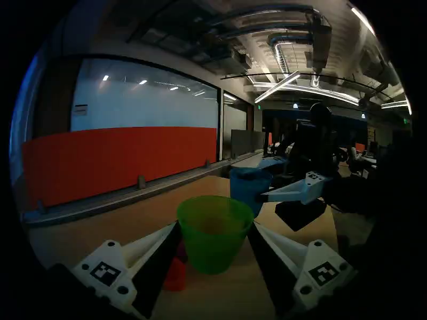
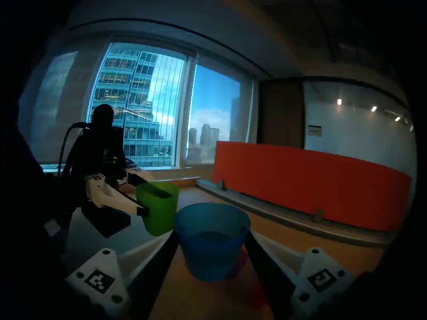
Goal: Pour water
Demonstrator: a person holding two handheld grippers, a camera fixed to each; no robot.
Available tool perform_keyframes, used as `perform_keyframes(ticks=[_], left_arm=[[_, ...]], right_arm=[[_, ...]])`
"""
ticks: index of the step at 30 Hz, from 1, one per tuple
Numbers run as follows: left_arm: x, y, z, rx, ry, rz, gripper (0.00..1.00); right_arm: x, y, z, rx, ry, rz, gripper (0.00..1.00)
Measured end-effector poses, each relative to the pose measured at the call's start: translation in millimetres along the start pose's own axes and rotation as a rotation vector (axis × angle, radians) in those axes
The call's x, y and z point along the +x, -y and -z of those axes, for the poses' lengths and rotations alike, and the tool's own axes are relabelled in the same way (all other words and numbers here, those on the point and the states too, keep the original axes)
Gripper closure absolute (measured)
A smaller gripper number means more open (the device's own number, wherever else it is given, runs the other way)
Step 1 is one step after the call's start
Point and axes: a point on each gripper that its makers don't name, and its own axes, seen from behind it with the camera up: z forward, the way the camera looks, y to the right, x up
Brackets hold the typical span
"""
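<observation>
The left gripper (image 1: 214, 228) grasps the green cup (image 1: 215, 242), its two fingers pressing on both sides of it, and the cup is upright above the wooden table (image 1: 133, 224). The right gripper (image 2: 211, 237) clamps the blue cup (image 2: 211, 253) in the same way, also upright. The two cups are near each other but apart. A small red object (image 1: 176, 274) sits on the table, just beside the green cup

Near cup (image 1: 215, 234) between left gripper (image 1: 214, 225) fingers, table (image 1: 133, 218) beneath. Far cup (image 1: 248, 184) behind it, at 1 o'clock.
</observation>
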Motion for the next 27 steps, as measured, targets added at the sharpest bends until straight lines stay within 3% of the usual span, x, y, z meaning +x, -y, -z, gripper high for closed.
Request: perform_keyframes(ticks=[10, 27], left_arm=[[-11, -4.1, 0.6, -0.006, 0.007, 0.003, 0.14], [-8, -5.0, -0.6, 0.010, -0.014, 0.007, 0.14]], right_arm=[[8, -3, -2.4, 0.013, 0.014, 0.070, 0.11], [57, -24, -15.6, 0.008, 0.021, 0.312, 0.11]])
